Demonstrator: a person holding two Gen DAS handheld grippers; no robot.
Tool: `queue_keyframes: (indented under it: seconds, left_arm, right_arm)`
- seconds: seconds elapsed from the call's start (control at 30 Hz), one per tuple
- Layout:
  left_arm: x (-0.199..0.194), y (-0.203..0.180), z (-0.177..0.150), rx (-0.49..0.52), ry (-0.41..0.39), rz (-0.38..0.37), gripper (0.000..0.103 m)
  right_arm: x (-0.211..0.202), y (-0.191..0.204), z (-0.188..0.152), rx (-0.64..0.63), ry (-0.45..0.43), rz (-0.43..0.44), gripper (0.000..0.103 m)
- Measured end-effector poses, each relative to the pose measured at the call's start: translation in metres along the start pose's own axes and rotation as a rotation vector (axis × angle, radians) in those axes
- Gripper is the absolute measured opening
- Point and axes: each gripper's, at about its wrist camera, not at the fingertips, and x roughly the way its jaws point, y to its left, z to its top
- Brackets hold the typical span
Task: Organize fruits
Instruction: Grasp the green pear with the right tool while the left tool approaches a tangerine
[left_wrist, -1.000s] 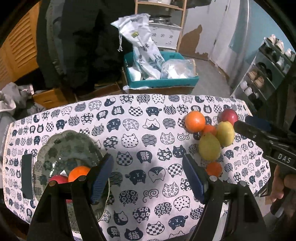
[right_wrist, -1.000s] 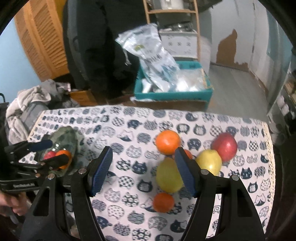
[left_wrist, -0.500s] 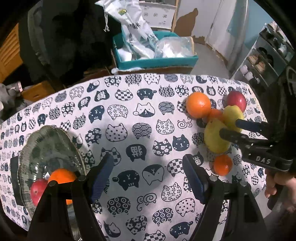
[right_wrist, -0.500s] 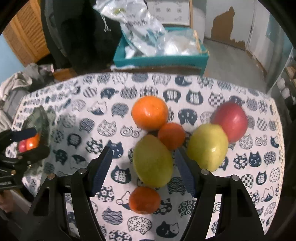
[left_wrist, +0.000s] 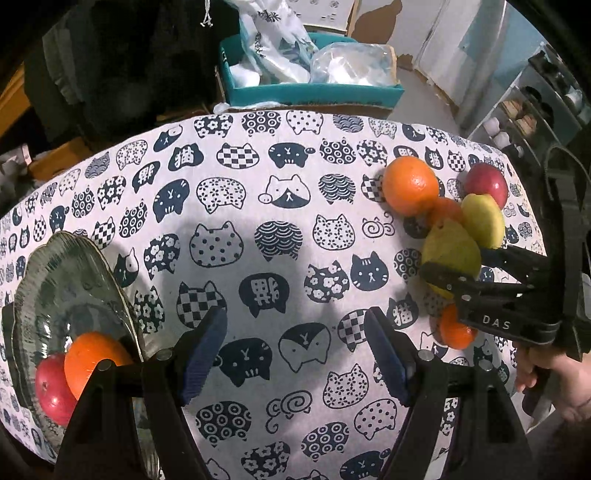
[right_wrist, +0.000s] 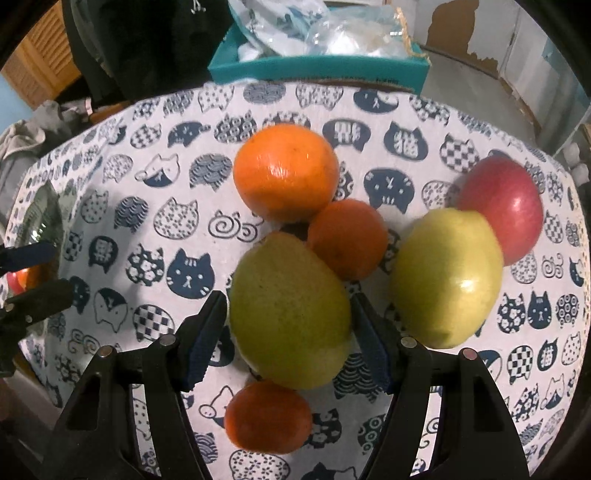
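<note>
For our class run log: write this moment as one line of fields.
task: organize fruits | right gripper: open, straddling pear | left gripper: open, empty | plate: orange, apple

The right gripper (right_wrist: 288, 332) points steeply down at a cluster of fruit on the cat-print tablecloth (right_wrist: 406, 144). Its blue pads (right_wrist: 205, 338) stand on either side of a yellow-green pear (right_wrist: 288, 310) — close against it, though whether they actually press on the skin is hard to tell. A small tangerine (right_wrist: 267, 417) lies just below the pear, another tangerine (right_wrist: 347, 238) touches its upper right, and a large orange (right_wrist: 286, 171) sits behind. A second yellow-green fruit (right_wrist: 445, 277) leans against a red apple (right_wrist: 502, 206). At far left — the left gripper (right_wrist: 26, 273) by a glass plate (right_wrist: 44, 218).
</note>
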Motion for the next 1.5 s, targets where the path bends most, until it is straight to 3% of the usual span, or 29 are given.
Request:
queue_keyframes:
  seconds: [0.27,0.57,1.0,1.5]
  left_arm:
    - [0.005,-0.002,-0.001,0.011,0.010,-0.009,0.078]
    - [0.004,-0.022,0.002,0.026,0.011,-0.058,0.078]
    - [0.009,-0.095,-0.004,0.132,0.033,-0.135,0.079]
    - [0.048,-0.143,-0.017,0.160,0.128,-0.189,0.079]
  right_arm:
    - [0.003,0.006,0.000,-0.033,-0.007,-0.030,0.064]
    - [-0.043,0.007,-0.004,-0.017,-0.111,-0.024,0.064]
    - [-0.085,-0.043,-0.039,0.094,-0.156,-0.043,0.064]
    - [-0.086,-0.095,-0.076,0.199,-0.145,-0.066,0.064]
